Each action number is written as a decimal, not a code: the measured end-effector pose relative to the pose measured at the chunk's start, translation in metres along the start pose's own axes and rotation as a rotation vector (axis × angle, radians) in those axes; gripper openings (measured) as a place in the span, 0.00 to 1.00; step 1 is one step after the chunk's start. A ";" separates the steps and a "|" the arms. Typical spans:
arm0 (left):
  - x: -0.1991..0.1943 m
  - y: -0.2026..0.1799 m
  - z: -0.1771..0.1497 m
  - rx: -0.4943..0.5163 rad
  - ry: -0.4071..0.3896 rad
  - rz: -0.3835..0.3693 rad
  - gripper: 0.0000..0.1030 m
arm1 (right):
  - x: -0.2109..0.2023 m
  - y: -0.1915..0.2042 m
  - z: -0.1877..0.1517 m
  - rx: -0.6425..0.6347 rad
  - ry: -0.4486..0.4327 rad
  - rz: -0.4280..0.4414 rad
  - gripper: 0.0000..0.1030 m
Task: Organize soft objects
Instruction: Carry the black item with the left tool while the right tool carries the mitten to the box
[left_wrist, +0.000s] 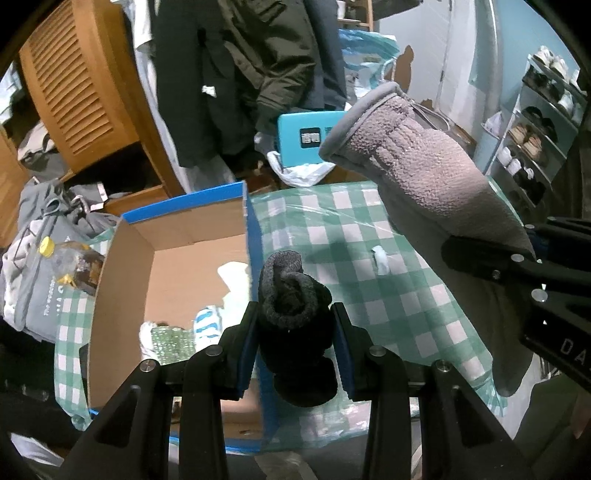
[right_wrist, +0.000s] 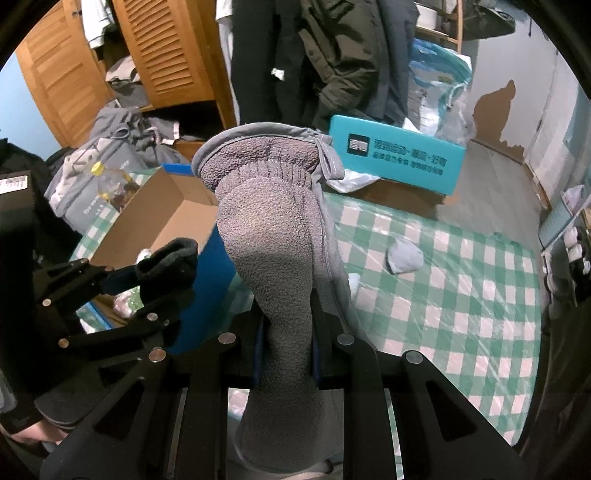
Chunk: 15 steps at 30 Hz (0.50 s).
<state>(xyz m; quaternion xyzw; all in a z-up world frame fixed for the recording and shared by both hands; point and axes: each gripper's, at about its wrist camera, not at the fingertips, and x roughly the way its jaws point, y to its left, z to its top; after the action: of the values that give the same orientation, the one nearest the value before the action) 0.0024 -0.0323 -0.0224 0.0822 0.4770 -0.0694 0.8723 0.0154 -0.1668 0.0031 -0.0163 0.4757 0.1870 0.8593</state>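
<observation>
Mid-task, by my read: both grippers loaded, neither item placed. Left gripper (left_wrist: 295, 332) is clamped on a dark rolled-up knit sock (left_wrist: 291, 295), bundle squeezed between the blue pads, hanging above the right wall of the open cardboard box (left_wrist: 177, 266) with blue outer sides. Right gripper (right_wrist: 286, 339) is clamped on the lower end of a grey fleece-lined glove (right_wrist: 269, 229), cuff sticking up and away from the camera, lining showing. Box already holds some soft stuff: a white piece, a blue-and-white striped piece (left_wrist: 207, 325) and something green-patterned at the bottom; can't identify them further. Still out on the green checked worktop (right_wrist: 461, 295): a small pale grey sock (right_wrist: 404, 256), well apart from the box, plus a tiny white scrap (left_wrist: 380, 258), which may be just litter. So remaining, I'd judge: drop the two held items, then fetch the loose sock. View differences: left wrist looks down into the box and shows its contents; right wrist only catches the box's upper flap and blue side, interior mostly blocked by the glove and the left gripper. Right wrist shows the loose grey sock clearly; in the left wrist view that area is hidden behind the glove. The teal carton (right_wrist: 399, 158) past the worktop's far edge is in both views, with readable print only from the right.
</observation>
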 end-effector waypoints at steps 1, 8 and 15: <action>0.000 0.003 0.000 -0.004 -0.001 0.004 0.37 | 0.001 0.004 0.002 -0.006 0.000 0.002 0.17; -0.007 0.030 -0.003 -0.044 -0.018 0.034 0.37 | 0.005 0.028 0.016 -0.037 -0.003 0.018 0.17; -0.007 0.056 -0.008 -0.081 -0.022 0.069 0.37 | 0.013 0.053 0.029 -0.063 -0.003 0.039 0.17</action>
<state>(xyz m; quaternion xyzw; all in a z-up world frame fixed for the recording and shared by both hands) 0.0029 0.0240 -0.0165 0.0626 0.4668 -0.0209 0.8819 0.0267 -0.1076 0.0164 -0.0341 0.4687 0.2185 0.8552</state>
